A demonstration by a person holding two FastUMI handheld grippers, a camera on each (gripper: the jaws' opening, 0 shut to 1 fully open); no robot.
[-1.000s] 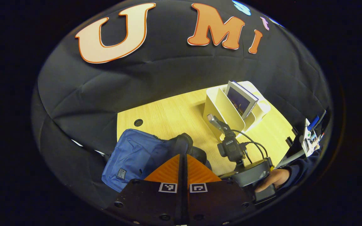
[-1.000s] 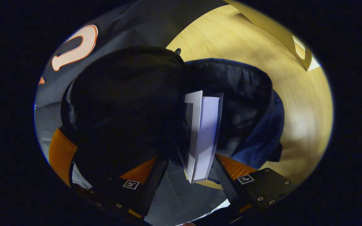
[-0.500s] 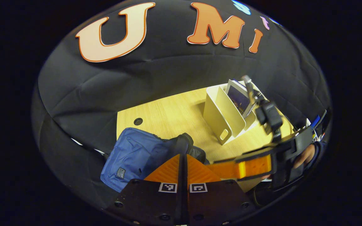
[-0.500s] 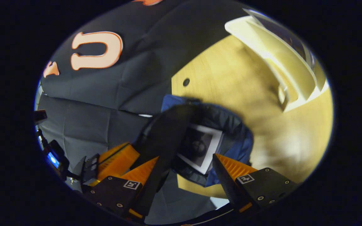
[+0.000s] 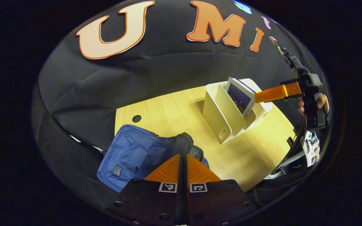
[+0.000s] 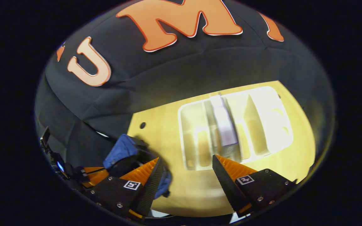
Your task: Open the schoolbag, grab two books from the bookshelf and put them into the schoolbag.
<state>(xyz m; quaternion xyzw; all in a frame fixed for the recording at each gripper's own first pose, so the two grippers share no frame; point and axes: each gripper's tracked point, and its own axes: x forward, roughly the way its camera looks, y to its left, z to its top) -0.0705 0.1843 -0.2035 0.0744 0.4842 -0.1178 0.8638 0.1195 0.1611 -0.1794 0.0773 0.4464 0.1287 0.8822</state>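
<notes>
The blue schoolbag (image 5: 134,155) lies at the table's near left corner, its black flap (image 5: 184,143) pulled up. My left gripper (image 5: 183,157) is shut on that flap. The white bookshelf (image 5: 223,117) stands at the back right with one book (image 5: 240,96) leaning in a slot. In the left gripper view my right gripper (image 5: 258,96) hovers with its tips beside that book's top edge. In the right gripper view the right gripper (image 6: 185,158) stands open and empty above the bookshelf (image 6: 262,125), with the book (image 6: 224,127) just ahead between its fingers. The schoolbag (image 6: 121,147) sits at lower left.
The wooden table (image 5: 174,113) has a round cable hole (image 5: 136,118) near its back left corner. A hand (image 5: 322,103) holds the right gripper at the far right. Cables and a small device (image 5: 309,147) hang past the table's right edge.
My right gripper let go of a book inside the schoolbag, opened, lifted out and swung right to the bookshelf. My left gripper has stayed shut on the flap.
</notes>
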